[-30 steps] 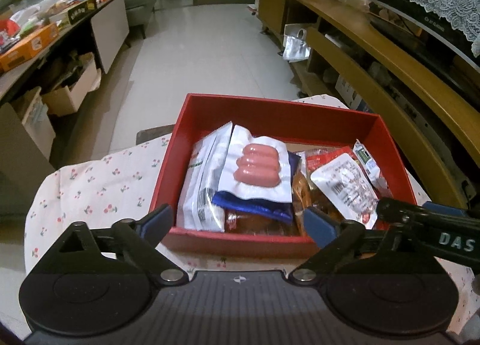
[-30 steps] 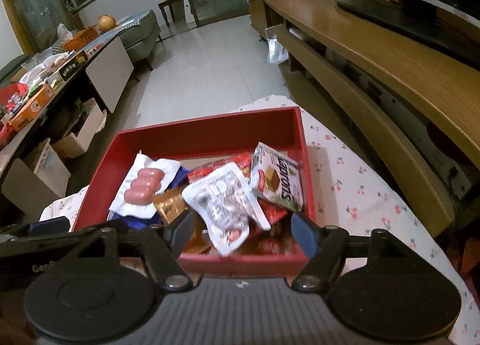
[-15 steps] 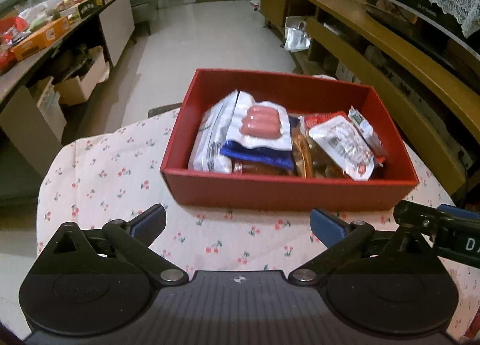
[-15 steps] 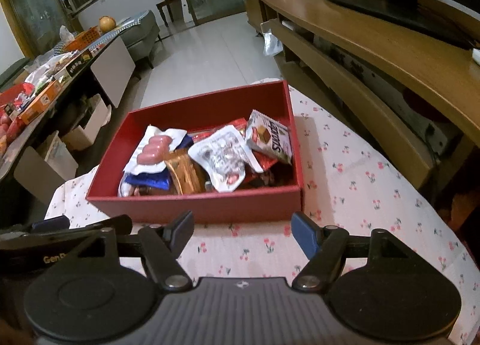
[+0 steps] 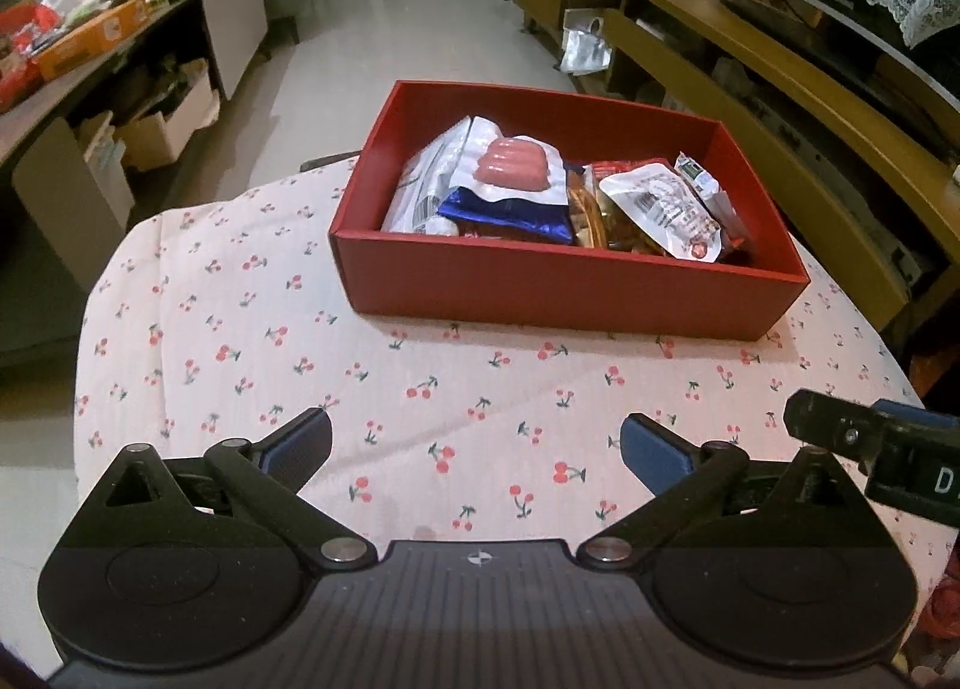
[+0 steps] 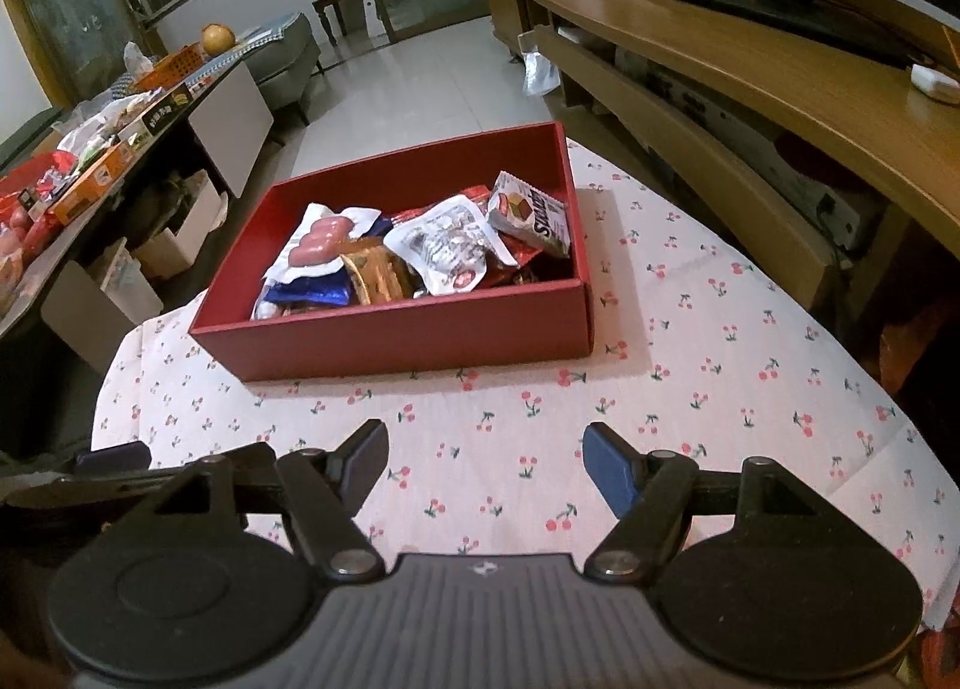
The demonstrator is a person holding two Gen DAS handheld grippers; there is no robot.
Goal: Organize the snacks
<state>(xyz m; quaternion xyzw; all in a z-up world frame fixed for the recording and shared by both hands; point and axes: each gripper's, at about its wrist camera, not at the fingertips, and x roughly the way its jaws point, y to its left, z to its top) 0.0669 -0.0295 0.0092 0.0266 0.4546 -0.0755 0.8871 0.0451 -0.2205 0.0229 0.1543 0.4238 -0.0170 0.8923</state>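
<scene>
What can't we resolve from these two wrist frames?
- Snacks low in the red box: the near wall and the sausage pack piled on top hide them, both views.
- Print on the white pouch: too small to read.
- Right gripper in the left wrist view: cut off by the right edge.
- Table beneath the cherry tablecloth: covered, and the left gripper blocks its near edge.

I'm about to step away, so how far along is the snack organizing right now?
Looks done: the snacks, including the sausage pack and a Snickers bag, lie inside the red box on the cherry tablecloth. In hand: nothing; the left gripper and right gripper are open and empty, short of the box. Left: no loose snacks show on the cloth.
</scene>
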